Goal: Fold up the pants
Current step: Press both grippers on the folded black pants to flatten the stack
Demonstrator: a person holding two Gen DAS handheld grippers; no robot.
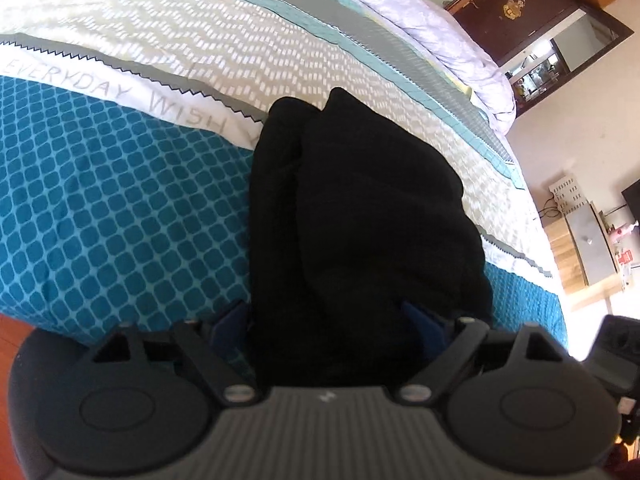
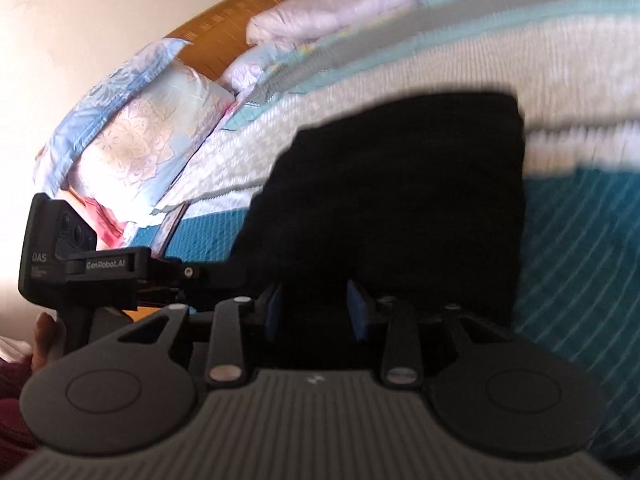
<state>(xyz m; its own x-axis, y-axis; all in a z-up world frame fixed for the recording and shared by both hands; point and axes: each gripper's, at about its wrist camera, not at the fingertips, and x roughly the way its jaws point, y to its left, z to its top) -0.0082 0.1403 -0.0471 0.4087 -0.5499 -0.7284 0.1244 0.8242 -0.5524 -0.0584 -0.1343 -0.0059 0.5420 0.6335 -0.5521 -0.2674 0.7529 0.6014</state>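
The black pants [image 1: 360, 208] lie folded in a dark bundle on the bed [image 1: 120, 208], across the teal-and-white patterned bedspread near its front edge, with their near end running down between the fingers of both tools. The left gripper [image 1: 328, 320] stands wide open — its blue pads [image 1: 424, 320] sit clear of the cloth on either side. The right gripper [image 2: 316, 308] is narrower, its blue pads [image 2: 356, 308] flanking black fabric; whether they press on it I cannot tell. Only the left wrist view shows the lettering on the bedspread, a dark wooden cabinet [image 1: 532, 16] and a folded white quilt [image 1: 440, 28]; only the right shows the pillows [image 2: 132, 136], the headboard [image 2: 224, 32] and the left tool from the side. The right view is blurred, and the pants show no seams or detail.
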